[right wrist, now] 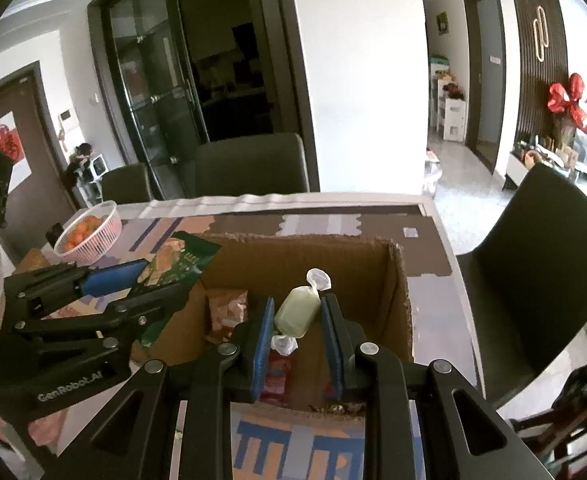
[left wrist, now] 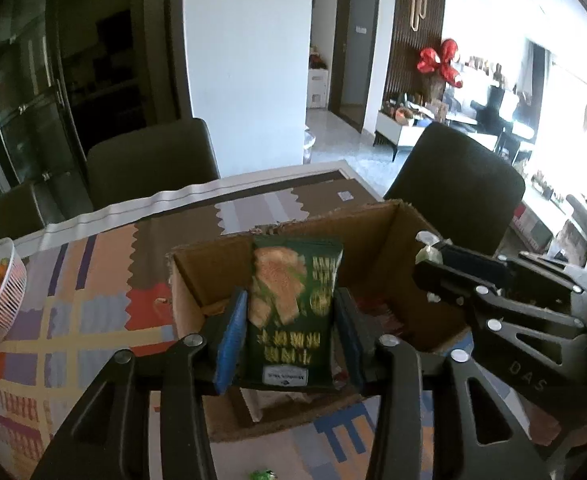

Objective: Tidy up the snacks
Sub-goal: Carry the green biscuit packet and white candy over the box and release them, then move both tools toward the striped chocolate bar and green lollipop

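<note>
My left gripper (left wrist: 291,320) holds a green snack packet (left wrist: 293,308) upright between its blue pads, above the near left part of an open cardboard box (left wrist: 389,236). In the right wrist view the same packet (right wrist: 177,260) sticks out of the left gripper (right wrist: 141,280) at the box's left wall. My right gripper (right wrist: 296,320) is shut on a pale green wrapped candy (right wrist: 295,314) with twisted white ends, over the inside of the box (right wrist: 293,256). Orange and red snack packets (right wrist: 227,312) lie on the box floor. The right gripper (left wrist: 433,264) shows at the box's right rim.
The box stands on a table with a patterned cloth (left wrist: 93,280). A white basket of oranges (right wrist: 89,232) sits at the table's left end. Dark chairs (right wrist: 253,164) stand behind and to the right of the table. A small green wrapper (left wrist: 263,474) lies near the front edge.
</note>
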The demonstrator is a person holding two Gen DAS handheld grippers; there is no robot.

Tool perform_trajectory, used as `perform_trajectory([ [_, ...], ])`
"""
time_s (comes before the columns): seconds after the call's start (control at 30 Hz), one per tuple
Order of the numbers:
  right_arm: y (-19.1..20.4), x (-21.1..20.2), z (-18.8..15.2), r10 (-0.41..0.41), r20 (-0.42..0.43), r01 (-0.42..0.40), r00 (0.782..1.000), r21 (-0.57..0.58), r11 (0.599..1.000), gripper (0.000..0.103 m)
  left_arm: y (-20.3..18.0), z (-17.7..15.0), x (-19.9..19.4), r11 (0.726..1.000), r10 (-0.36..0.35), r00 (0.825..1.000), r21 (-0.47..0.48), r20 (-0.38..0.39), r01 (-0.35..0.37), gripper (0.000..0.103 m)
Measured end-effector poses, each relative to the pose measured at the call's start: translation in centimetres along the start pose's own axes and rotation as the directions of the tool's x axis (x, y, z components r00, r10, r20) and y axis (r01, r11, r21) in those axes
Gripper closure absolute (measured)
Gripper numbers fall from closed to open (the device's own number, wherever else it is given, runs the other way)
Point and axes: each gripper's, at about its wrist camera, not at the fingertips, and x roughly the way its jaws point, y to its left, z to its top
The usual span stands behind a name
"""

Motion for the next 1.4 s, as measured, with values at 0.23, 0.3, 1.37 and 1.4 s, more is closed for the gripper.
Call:
perform_trajectory([
  [0.23, -0.4, -0.1, -0.9, -0.075, -0.020, 0.074, 0.997, -0.009, 0.997, 0.055, 0.3, -1.4, -1.4, 0.995, 0.096, 0.995, -0.008, 0.021, -0.096, 0.041],
  [0.3, -0.3, -0.5, -1.2, -0.069, -0.021, 0.069, 0.997, -0.011, 0.998, 0.055, 0.3, -2.0, -2.3, 0.993, 0.114, 0.993, -0.007, 0.039, -0.114, 0.040],
  [1.37, 5.3, -9.5, -10.5, 0.031, -0.075, -0.049, 0.997, -0.254, 0.966, 0.037, -2.2, -15.2, -12.7, 0.975, 0.189, 0.982, -0.117, -0.006, -0.188, 0.026],
  [1.4, 5.4, -9.5, -10.8, 0.042, -0.090, -0.064, 0.995, -0.259, 0.964, 0.037, -2.4, -15.6, -12.7, 0.975, 0.189, 0.982, -0.117, -0.014, -0.190, 0.026],
])
